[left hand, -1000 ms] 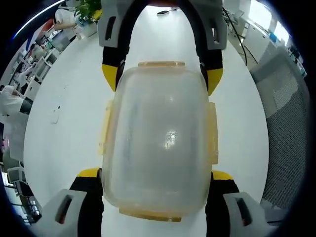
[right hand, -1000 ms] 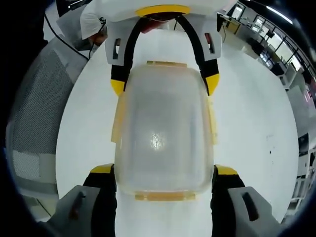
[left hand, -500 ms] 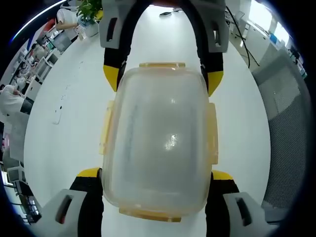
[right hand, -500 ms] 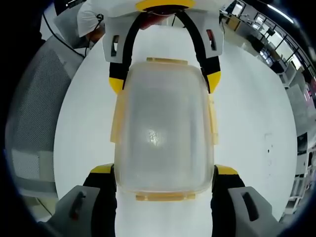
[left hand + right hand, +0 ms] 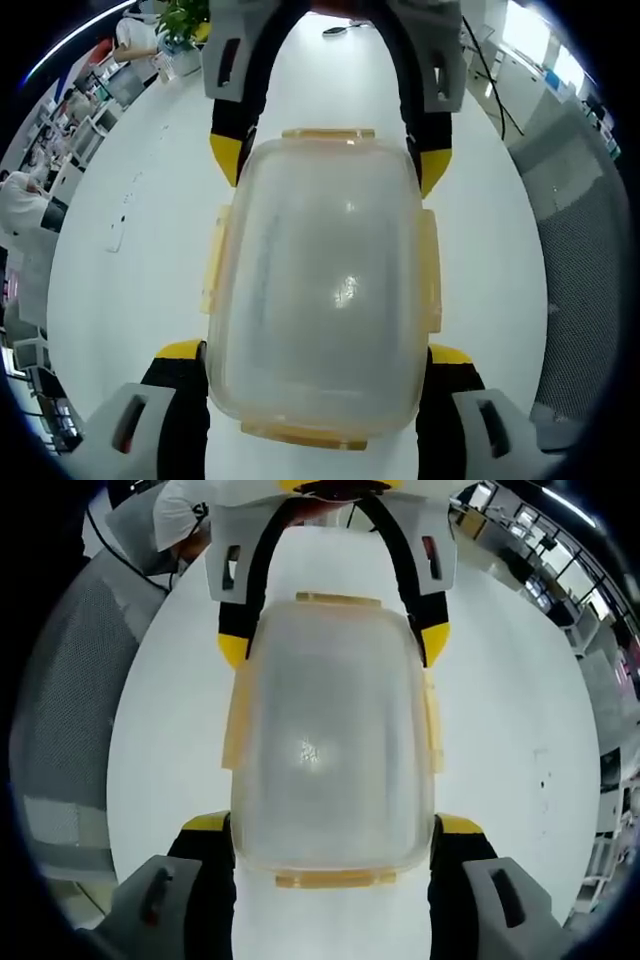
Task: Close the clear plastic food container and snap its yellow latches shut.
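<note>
The clear plastic food container (image 5: 318,290) sits on the white tabletop (image 5: 140,200) with its lid on, lying lengthwise between the two tongs that face each other from its opposite short ends. In the left gripper view the left tongs (image 5: 316,375) straddle the near end, yellow-tipped jaws on either side of its corners, while the right tongs (image 5: 328,165) straddle the far end; the right gripper view shows the same from the other side, with the right tongs (image 5: 333,845) near and the left tongs (image 5: 333,645) far. Both pairs are spread about as wide as the box, close against its sides; whether they actually press on it I cannot tell. The yellow latches (image 5: 430,270) show as pale amber flaps along all four edges (image 5: 337,878), and the side flaps appear to splay a little outward, so I judge they are not yet snapped down. The box looks empty and light, thin-walled and somewhat flexible, with a smooth, slippery skin; it would likely skate on the tabletop if pushed from one side only. A sensible hold is to brace one end with one pair while the other presses a latch flap inward and down at its middle. Mesh chair backs (image 5: 70,700) and distant office furniture ring the tabletop.
</note>
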The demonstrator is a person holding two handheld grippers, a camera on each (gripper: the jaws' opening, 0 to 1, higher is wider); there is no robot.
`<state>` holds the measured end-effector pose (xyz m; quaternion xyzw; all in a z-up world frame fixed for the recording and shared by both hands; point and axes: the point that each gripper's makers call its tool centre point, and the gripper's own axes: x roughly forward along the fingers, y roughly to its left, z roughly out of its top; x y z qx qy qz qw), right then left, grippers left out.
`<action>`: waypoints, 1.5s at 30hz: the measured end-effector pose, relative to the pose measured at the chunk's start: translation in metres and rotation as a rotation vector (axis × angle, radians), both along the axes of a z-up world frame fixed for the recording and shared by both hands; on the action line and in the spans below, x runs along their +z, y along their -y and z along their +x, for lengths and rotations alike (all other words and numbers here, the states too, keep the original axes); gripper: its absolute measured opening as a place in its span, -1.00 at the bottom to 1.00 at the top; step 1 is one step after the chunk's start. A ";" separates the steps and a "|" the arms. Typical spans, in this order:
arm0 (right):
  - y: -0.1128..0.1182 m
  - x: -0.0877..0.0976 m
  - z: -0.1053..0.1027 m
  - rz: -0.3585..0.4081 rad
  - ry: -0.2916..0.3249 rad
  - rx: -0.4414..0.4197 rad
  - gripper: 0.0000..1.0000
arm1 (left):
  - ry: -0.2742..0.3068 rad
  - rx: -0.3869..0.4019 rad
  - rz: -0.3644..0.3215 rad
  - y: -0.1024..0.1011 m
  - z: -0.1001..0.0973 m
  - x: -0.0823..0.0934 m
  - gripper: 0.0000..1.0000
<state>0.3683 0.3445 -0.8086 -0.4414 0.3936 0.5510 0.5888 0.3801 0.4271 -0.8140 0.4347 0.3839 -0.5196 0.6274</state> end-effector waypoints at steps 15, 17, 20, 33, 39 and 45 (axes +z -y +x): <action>0.008 -0.001 -0.001 0.048 0.020 -0.023 0.58 | 0.003 -0.003 -0.037 -0.002 -0.002 -0.001 0.82; 0.008 0.001 0.002 0.090 0.027 -0.058 0.61 | 0.017 0.005 -0.056 -0.002 -0.001 0.000 0.80; 0.008 0.007 0.012 0.178 0.083 -0.120 0.80 | 0.022 0.041 -0.101 -0.001 0.000 0.000 0.81; 0.016 0.004 -0.004 0.398 0.042 -0.401 0.85 | 0.072 0.267 -0.342 -0.008 -0.001 0.003 0.83; 0.012 0.001 -0.013 0.485 0.035 -0.498 0.87 | 0.060 0.400 -0.480 -0.006 -0.002 0.005 0.79; 0.007 -0.002 -0.018 0.531 0.064 -0.542 0.91 | 0.076 0.456 -0.537 -0.012 -0.012 0.001 0.78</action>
